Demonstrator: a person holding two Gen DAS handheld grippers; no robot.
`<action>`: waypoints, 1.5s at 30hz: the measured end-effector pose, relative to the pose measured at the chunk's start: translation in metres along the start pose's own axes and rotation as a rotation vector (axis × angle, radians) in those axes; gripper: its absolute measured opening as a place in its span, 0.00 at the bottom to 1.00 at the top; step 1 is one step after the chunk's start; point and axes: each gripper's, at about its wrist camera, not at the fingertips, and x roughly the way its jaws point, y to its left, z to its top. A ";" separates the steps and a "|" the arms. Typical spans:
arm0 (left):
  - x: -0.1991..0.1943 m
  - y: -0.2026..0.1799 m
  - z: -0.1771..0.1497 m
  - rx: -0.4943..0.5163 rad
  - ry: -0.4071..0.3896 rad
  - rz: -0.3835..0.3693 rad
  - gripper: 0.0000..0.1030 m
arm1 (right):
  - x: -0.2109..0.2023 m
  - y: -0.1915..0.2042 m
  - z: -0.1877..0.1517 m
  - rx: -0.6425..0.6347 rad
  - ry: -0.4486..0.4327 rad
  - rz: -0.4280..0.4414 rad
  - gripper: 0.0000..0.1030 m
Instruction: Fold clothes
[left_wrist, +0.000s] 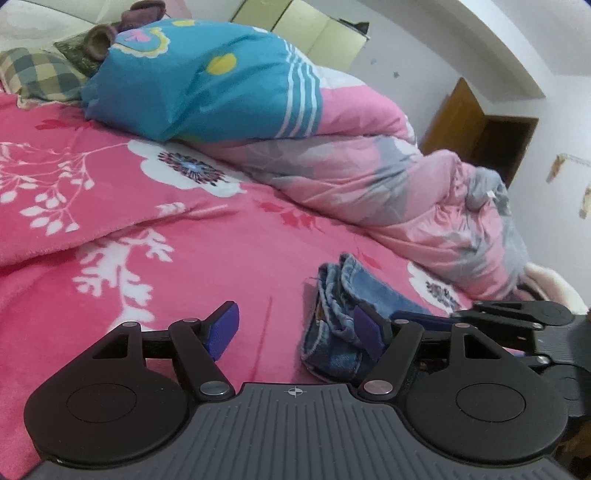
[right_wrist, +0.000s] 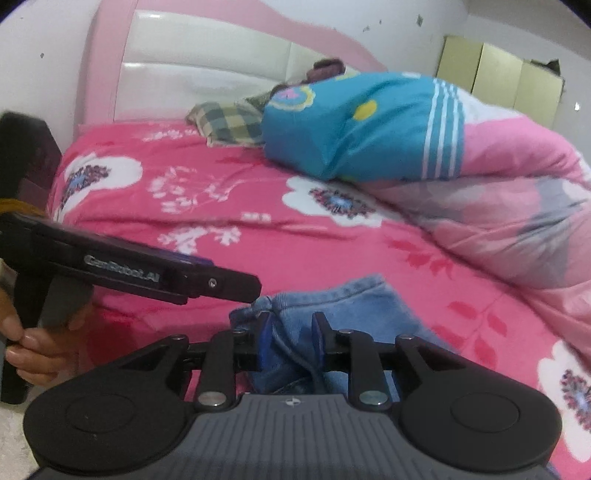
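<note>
A small pair of blue jeans (right_wrist: 354, 306), folded into a compact bundle, lies on the pink flowered bedsheet (right_wrist: 229, 192) near the bed's front edge. My right gripper (right_wrist: 291, 339) straddles the near end of the bundle. Its blue pads stand a little apart with denim in the gap, and I see no pinch on the cloth. In the left wrist view the jeans (left_wrist: 369, 288) lie just right of my left gripper (left_wrist: 297, 330), which is open wide over bare sheet, its right finger in front of the denim. The left gripper (right_wrist: 251, 286) also shows from the side, pointing at the bundle.
A bunched pink and grey quilt (left_wrist: 369, 177) and a blue pillow (left_wrist: 192, 85) fill the far right of the bed. A checked pillow (left_wrist: 37, 74) lies by the headboard (right_wrist: 203, 66). A hand (right_wrist: 33, 343) grips the left tool's handle. A wooden door (left_wrist: 480, 136) stands beyond.
</note>
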 end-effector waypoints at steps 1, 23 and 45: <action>0.001 -0.001 -0.001 0.004 0.010 0.008 0.67 | 0.001 -0.002 0.000 0.014 -0.006 0.002 0.17; 0.006 0.002 -0.002 0.003 0.041 0.032 0.66 | 0.005 0.004 0.009 0.008 -0.045 -0.025 0.02; 0.021 -0.033 0.013 0.041 0.048 0.107 0.67 | -0.184 -0.082 -0.123 0.509 -0.028 -0.223 0.42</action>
